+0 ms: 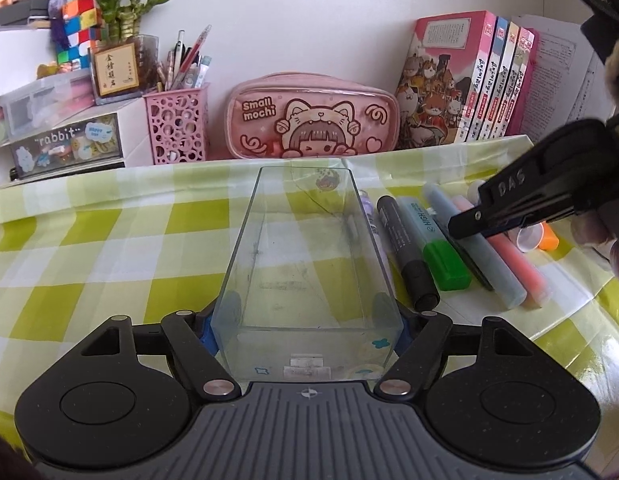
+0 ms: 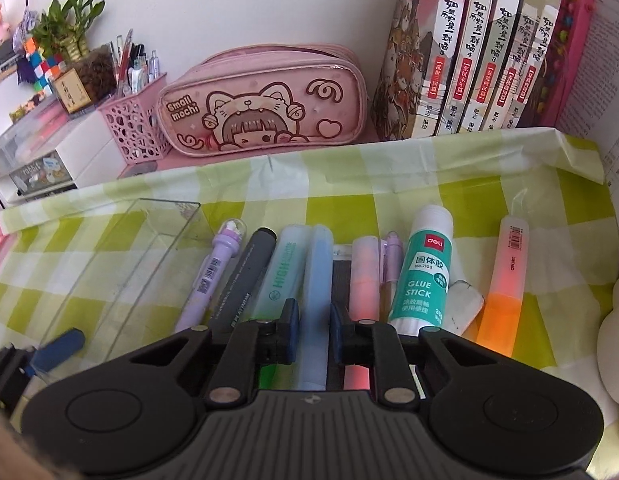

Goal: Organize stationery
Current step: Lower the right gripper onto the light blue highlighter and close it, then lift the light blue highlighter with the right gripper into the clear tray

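Blue highlighter [image 2: 315,280] in right hand-held gripper [image 2: 314,330]

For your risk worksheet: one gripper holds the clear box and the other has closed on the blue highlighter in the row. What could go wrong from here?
1. The blue highlighter lies tight between the green highlighter and the pink highlighter; lifting may drag them along.
2. The right gripper holds it near one end, so it may tip or slip.
3. The left gripper pinches the clear box at one end only; it may twist.

The green-checked bench [image 2: 449,200] carries a clear plastic box [image 1: 305,264], a row of markers and highlighters [image 2: 293,276], and a glue stick [image 2: 423,272].
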`<state>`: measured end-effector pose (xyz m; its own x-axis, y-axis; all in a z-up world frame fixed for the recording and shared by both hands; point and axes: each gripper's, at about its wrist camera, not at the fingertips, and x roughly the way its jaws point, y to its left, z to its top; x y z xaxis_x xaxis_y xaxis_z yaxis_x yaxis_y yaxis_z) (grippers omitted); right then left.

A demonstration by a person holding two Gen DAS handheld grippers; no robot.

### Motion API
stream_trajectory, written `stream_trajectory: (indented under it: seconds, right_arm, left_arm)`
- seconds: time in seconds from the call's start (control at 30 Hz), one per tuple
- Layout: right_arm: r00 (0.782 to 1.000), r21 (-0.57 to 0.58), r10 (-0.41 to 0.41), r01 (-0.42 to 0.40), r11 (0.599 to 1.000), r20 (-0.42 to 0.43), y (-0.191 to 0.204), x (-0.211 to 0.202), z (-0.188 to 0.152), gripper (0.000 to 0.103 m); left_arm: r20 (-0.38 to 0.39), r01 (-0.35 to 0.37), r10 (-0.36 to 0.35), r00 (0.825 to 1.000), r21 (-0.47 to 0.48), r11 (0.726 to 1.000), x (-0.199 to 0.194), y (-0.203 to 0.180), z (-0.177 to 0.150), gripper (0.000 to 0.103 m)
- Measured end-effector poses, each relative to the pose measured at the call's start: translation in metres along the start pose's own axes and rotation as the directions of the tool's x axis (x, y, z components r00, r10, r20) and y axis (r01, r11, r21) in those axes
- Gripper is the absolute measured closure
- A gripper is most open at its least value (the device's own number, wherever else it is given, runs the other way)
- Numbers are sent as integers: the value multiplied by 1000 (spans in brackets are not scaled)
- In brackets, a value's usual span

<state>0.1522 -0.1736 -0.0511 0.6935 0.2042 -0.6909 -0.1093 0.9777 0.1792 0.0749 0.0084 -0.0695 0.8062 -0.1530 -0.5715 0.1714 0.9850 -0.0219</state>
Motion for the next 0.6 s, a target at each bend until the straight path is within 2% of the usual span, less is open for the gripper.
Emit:
stream_trajectory:
  seconds: [0.23, 0.4, 0.6]
  right_arm:
    - [991, 158, 131, -130, 979, 3, -8, -16, 15, 83]
    - [968, 219, 252, -245, 945, -2, 5, -22, 26, 83]
    - [946, 275, 325, -311, 909, -3, 22, -17, 36, 83]
  left_arm:
    - [-11, -2, 2, 1000, -13, 1000, 2, 2, -1, 29]
    - [-9, 2, -3, 1000, -18, 1000, 2, 3, -1, 29]
    - [-9, 3, -3, 1000, -19, 1000, 2, 3, -1, 29]
